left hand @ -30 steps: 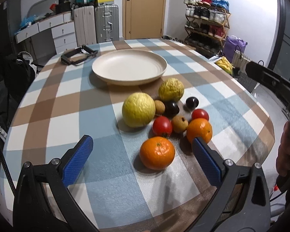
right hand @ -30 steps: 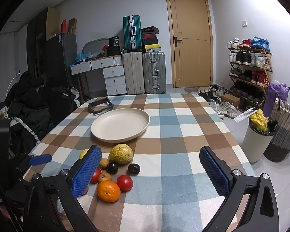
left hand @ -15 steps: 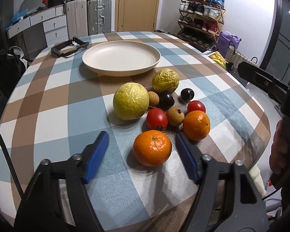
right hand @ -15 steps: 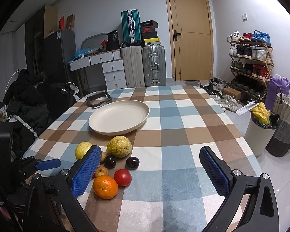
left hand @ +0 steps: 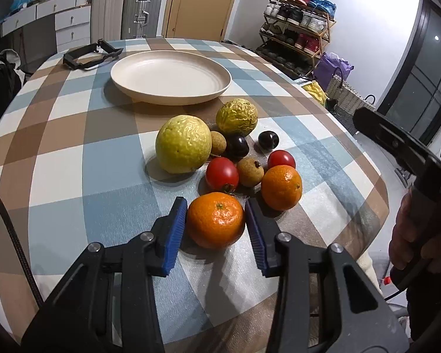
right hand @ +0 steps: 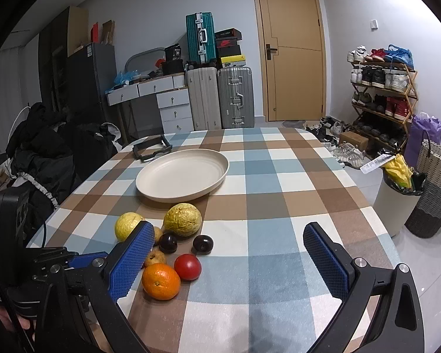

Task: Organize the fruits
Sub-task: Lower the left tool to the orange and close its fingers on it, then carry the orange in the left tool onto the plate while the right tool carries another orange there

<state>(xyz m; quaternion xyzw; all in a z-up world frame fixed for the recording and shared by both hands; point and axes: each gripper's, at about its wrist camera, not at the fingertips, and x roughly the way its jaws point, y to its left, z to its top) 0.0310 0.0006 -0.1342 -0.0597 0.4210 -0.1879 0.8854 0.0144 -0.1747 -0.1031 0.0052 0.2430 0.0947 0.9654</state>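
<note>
A cluster of fruit lies on the checked tablecloth in front of an empty cream plate (left hand: pixel 170 81). The nearest orange (left hand: pixel 215 220) sits on the cloth between the blue pads of my left gripper (left hand: pixel 216 220). Its jaws are closing and both pads touch the orange's sides. Behind it lie a second orange (left hand: pixel 281 187), two tomatoes (left hand: pixel 222 174), two brown longans (left hand: pixel 250 171), two dark plums (left hand: pixel 237 146) and two large yellow fruits (left hand: pixel 183 144). My right gripper (right hand: pixel 227 229) hovers open over bare cloth to the right of the fruit; its left finger hides the held orange.
A black frame-like tool (left hand: pixel 91 54) lies on the table beyond the plate's left side. A person's hand (left hand: pixel 411 235) grips the right tool past the table's right edge. Suitcases (right hand: pixel 220 97), a drawer unit, a shoe rack (right hand: pixel 382 94) and a bin stand around the room.
The left gripper's jaws have come in from wide open to the sides of the nearest orange, and it has tipped further down. The right gripper has stayed open and almost still.
</note>
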